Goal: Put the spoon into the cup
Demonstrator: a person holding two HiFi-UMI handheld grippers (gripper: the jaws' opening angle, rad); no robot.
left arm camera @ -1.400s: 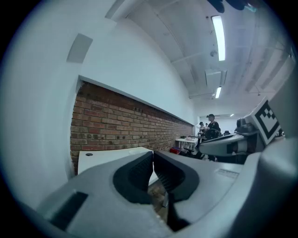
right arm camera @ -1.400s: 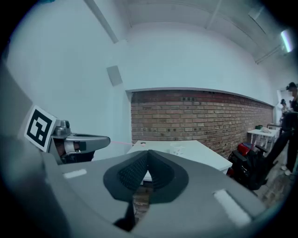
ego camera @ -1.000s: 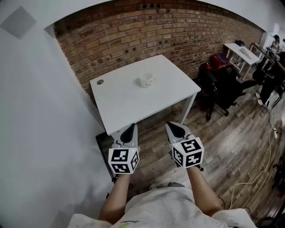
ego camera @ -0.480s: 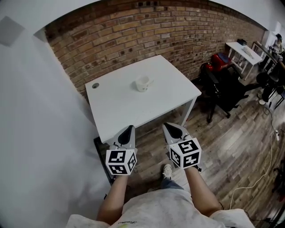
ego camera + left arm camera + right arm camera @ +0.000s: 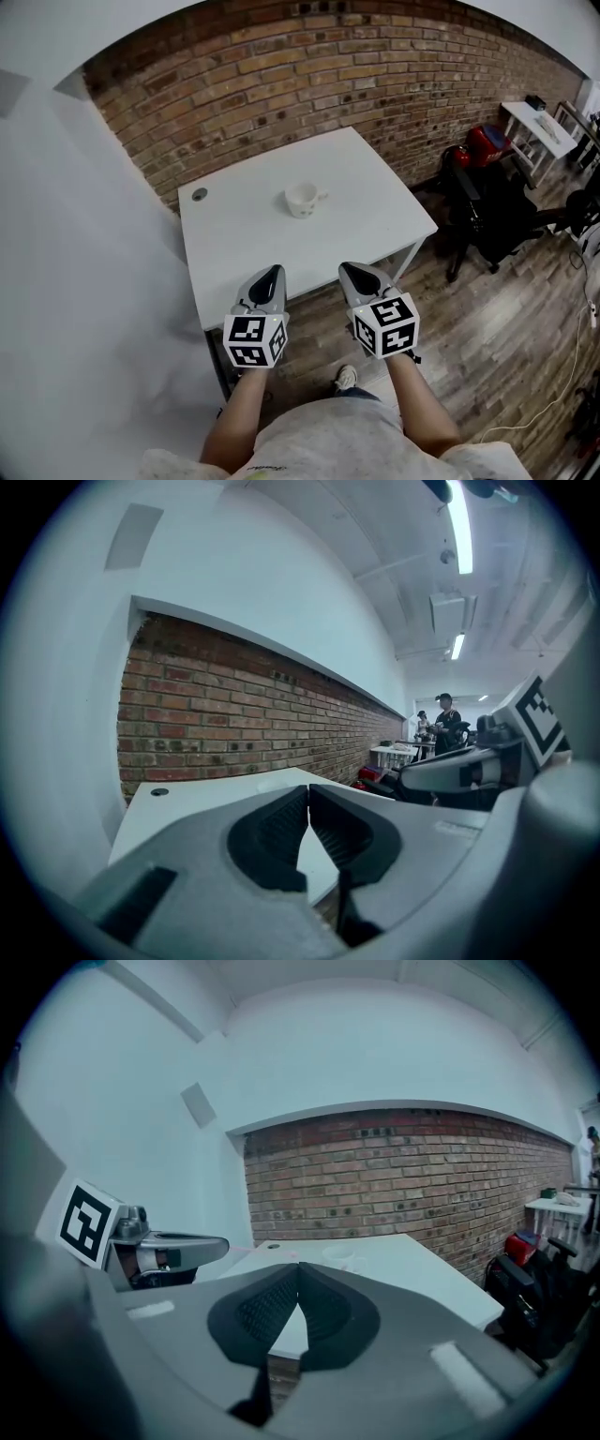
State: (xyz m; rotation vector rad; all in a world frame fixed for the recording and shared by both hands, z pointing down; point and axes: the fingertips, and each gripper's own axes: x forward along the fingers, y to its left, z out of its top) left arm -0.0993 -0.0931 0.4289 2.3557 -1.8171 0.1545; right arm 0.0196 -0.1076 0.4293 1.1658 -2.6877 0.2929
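- Nearest to the person, the left tool [image 5: 270, 277] and the right tool [image 5: 354, 274] hang side by side in the lower middle of the head view, with their tips just over the near edge of the white counter [image 5: 234, 253]. Each tool has its jaws pressed together with nothing between them; each tool's own view shows this clearly.
- No spoon shows in any view, neither in a tool nor on the counter. The first danger, in my judgement, is that the person reaches for the cup before a spoon is found and picked up.
- Higher in the frame, near the middle of the counter, the cup [image 5: 302, 199] stands upright with its handle toward the right, well apart from both tools. Nothing holds it steady. I think a push from a tool, or a spoon that comes in slanted against the rim, could tip it or slide it away.
- I cannot tell whether anything already lies inside the cup.
- One second ago both tools hung over the wooden floor [image 5: 506, 319], short of the counter's edge; now their tips overlap that edge, because the person has stepped nearer.
- The jaws of both tools look as they did then.
- The cup keeps its place on the counter, and so does the small dark round cap [image 5: 199, 194] at the far left corner, before the brick wall [image 5: 281, 84].
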